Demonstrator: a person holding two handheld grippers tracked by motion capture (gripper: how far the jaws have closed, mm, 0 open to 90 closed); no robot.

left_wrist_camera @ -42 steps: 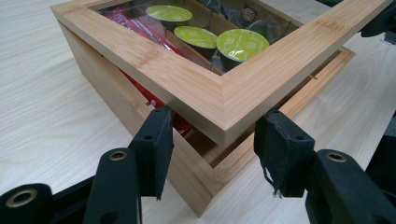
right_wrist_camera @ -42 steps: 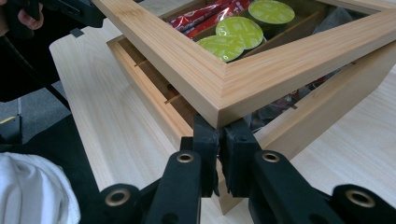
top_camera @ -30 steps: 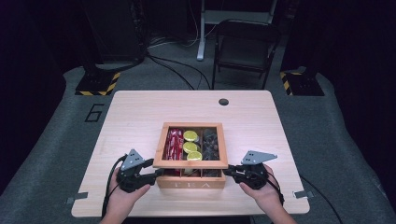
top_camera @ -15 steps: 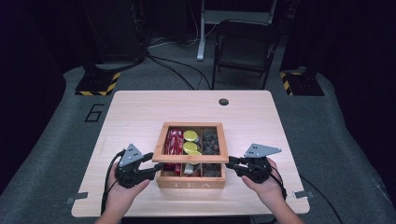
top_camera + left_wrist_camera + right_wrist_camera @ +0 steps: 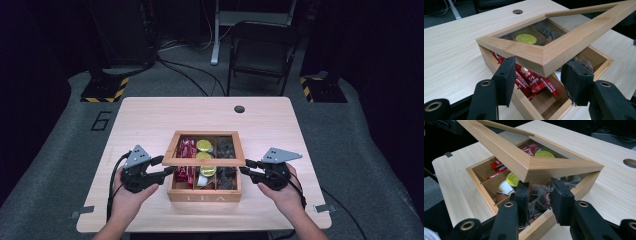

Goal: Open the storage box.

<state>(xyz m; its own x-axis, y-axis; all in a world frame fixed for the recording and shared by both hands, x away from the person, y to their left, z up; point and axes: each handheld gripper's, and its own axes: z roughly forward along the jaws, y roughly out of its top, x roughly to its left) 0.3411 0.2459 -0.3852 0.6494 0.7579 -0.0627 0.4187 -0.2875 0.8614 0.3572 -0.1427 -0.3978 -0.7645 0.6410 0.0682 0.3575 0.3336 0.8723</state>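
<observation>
Wooden lid (image 5: 205, 150) raised above tea box (image 5: 204, 192).
Left gripper (image 5: 167, 166) at 9 o'clock, right gripper (image 5: 245, 166) at 3 o'clock; fingers released under lid corners.

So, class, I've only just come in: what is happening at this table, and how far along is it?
A person is working on a wooden tea box with a gripper in each hand. The left gripper and the right gripper meet the front corners of the glass-paned lid, which is raised at the front and hinged at the back. Inside lie red packets, yellow-lidded capsules and dark tea bags. Both grippers' jaws look open beneath the lid's corners.
</observation>
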